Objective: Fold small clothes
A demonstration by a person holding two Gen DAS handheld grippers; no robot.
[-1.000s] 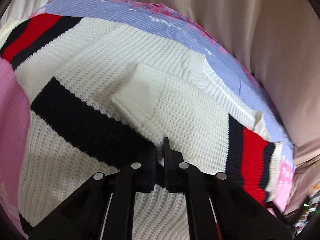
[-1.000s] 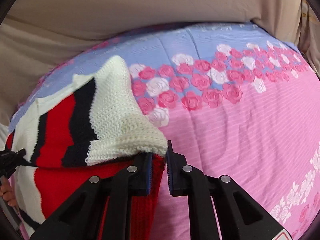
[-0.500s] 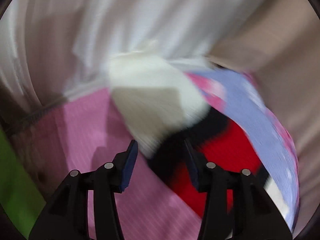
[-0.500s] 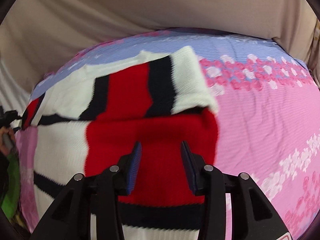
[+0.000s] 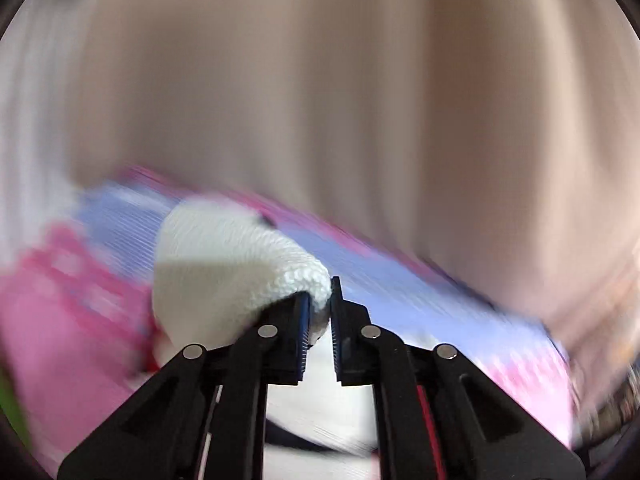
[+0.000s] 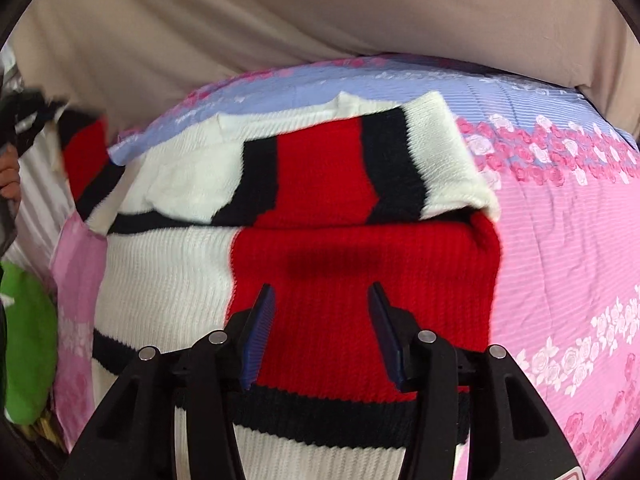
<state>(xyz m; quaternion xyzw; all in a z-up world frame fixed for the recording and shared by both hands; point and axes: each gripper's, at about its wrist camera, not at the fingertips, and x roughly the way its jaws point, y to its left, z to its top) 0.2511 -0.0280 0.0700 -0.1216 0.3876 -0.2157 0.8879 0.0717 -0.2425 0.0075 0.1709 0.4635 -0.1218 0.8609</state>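
A white knit sweater [image 6: 168,280] with red and black stripes lies flat on the bed. Its right sleeve [image 6: 320,168] is folded across the chest. My right gripper [image 6: 321,292] hovers over the red panel; its jaws are opening and nothing is between them. My left gripper [image 5: 319,296] is shut on the white cuff [image 5: 224,264] of the other sleeve and holds it up off the bed; that view is blurred by motion. In the right wrist view the lifted striped sleeve [image 6: 82,152] shows at the far left, beside a person's hand [image 6: 8,176].
A pink and lilac bed sheet [image 6: 560,240] with rose print covers the bed under the sweater. Beige fabric [image 6: 320,12] hangs behind the bed. A green cloth [image 6: 28,344] lies at the left edge.
The right gripper let go of its sleeve, which now lies folded on the chest, then opened and drew back. The left gripper opened, swung to the other cuff, shut on it and lifted it.
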